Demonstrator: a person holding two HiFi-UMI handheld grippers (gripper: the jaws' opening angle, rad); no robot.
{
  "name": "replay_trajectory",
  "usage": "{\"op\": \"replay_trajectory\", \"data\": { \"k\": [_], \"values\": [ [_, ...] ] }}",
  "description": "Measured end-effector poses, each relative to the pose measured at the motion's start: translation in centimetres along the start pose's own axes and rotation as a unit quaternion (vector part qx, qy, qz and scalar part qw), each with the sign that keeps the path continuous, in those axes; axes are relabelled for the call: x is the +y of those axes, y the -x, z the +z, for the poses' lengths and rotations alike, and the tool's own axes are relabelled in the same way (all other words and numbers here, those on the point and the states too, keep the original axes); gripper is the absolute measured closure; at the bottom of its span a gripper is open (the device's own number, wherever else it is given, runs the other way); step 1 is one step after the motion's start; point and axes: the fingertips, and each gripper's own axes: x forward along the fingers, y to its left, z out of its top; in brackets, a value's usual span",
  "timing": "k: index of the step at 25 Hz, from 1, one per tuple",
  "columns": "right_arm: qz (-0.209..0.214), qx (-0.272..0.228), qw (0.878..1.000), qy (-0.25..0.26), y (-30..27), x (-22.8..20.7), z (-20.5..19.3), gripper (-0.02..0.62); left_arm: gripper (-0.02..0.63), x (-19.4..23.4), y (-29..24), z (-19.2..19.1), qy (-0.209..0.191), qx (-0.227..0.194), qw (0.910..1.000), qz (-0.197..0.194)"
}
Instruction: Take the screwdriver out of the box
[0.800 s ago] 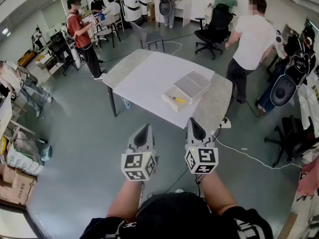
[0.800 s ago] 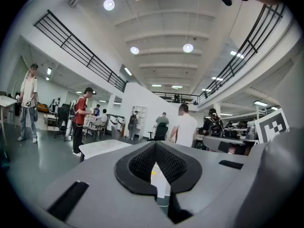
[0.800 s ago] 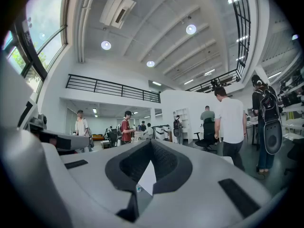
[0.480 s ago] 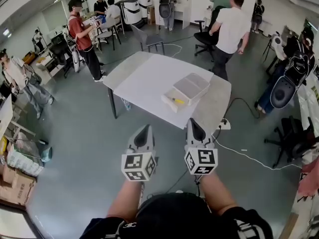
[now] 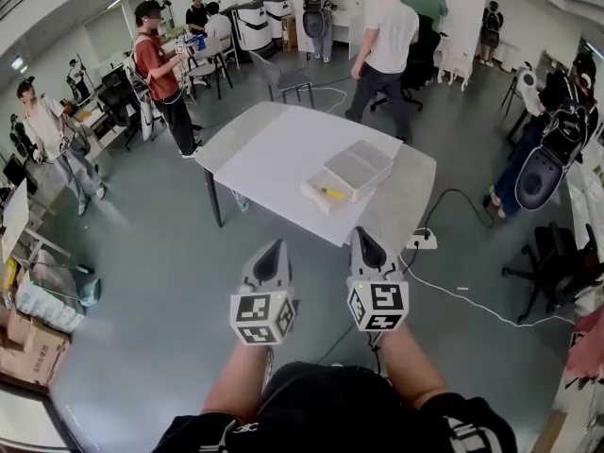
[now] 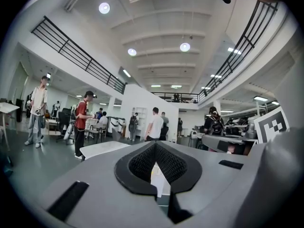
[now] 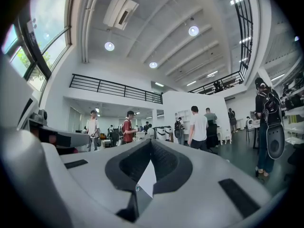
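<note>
View from above of a person holding two tongs level and side by side over a grey floor point(image 5: 142, 253): the left tongs point(image 5: 274, 245) and the right tongs point(image 5: 362, 234) are both closed tight, with nothing between their tips. Well beyond them, towards the far right of a white-covered surface point(image 5: 274, 154), an open white box point(image 5: 315, 189) holds the yellow-handled screwdriver point(image 5: 332, 193). The box's lid point(image 5: 359, 165) lies flat just behind it.

A grey table point(image 5: 269, 149) stands at centre frame. At upper left is a person in a red shirt point(image 5: 154, 62), and at top centre a person in a white T-shirt point(image 5: 388, 34). A power strip point(image 5: 422, 243) lies on the floor at the table's lower right, with cardboard boxes point(image 5: 28, 347) at lower left.
</note>
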Motion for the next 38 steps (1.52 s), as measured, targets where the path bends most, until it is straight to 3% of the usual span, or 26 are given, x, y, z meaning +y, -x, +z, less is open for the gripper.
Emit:
{"op": "replay_trajectory", "data": {
  "k": [10,18,31,38],
  "values": [
    [0.006,0.0,1.0,0.008,0.8,-2.6,-0.2,0.583,0.592,-2.5,-0.5,-0.3,-0.026,-0.001,0.9996,0.011],
    [0.021,-0.009,1.0,0.019,-1.5,-2.1,-0.5,0.583,0.593,-0.9,-2.2,-0.4,-0.026,-0.004,0.9995,0.019],
    [0.015,0.01,0.999,0.04,-12.3,-2.8,-3.2,0.583,0.592,5.5,-12.2,-1.8,-0.002,0.005,1.0,-0.002],
    [0.014,0.01,0.999,0.04,-21.7,-2.9,-2.5,0.583,0.592,11.0,-19.9,0.6,-0.015,0.004,0.9998,-0.009]
  ]
}}
